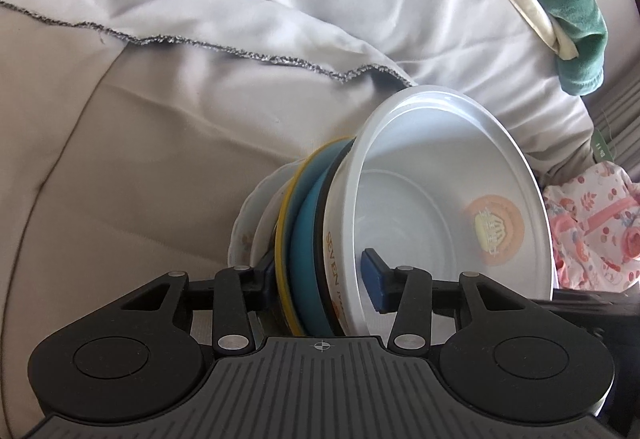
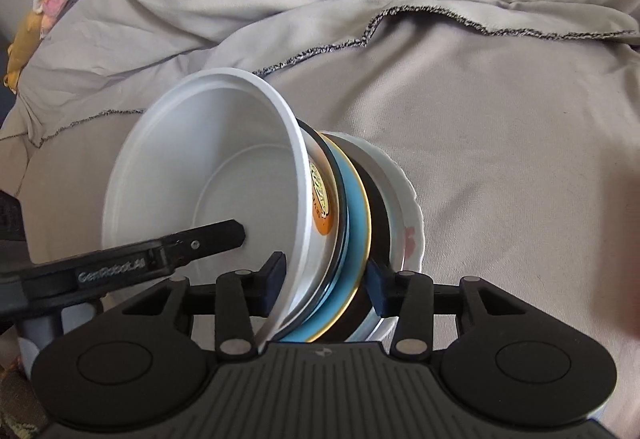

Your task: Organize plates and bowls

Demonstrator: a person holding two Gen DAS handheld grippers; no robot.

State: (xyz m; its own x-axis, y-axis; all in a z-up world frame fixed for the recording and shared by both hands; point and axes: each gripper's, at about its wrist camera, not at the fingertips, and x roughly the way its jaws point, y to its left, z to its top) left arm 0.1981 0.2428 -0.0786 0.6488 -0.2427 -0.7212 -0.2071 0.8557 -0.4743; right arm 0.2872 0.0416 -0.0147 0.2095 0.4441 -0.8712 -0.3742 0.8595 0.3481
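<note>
Both hand-held grippers clamp one tilted stack of dishes above a bed.

Left hand-held gripper (image 1: 320,281) and right hand-held gripper (image 2: 326,285) pinch the stack: white plastic bowl (image 2: 208,163), blue plate (image 2: 354,223), scalloped white plate (image 2: 406,207), over the grey blanket (image 2: 480,119).

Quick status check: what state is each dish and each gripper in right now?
White bowl: on its side, top of the stack, empty.
Blue plate: on edge, sandwiched mid-stack.
White plate: on edge, back of stack.
Left gripper: shut on the stack.
Right gripper: shut on the stack.
</note>
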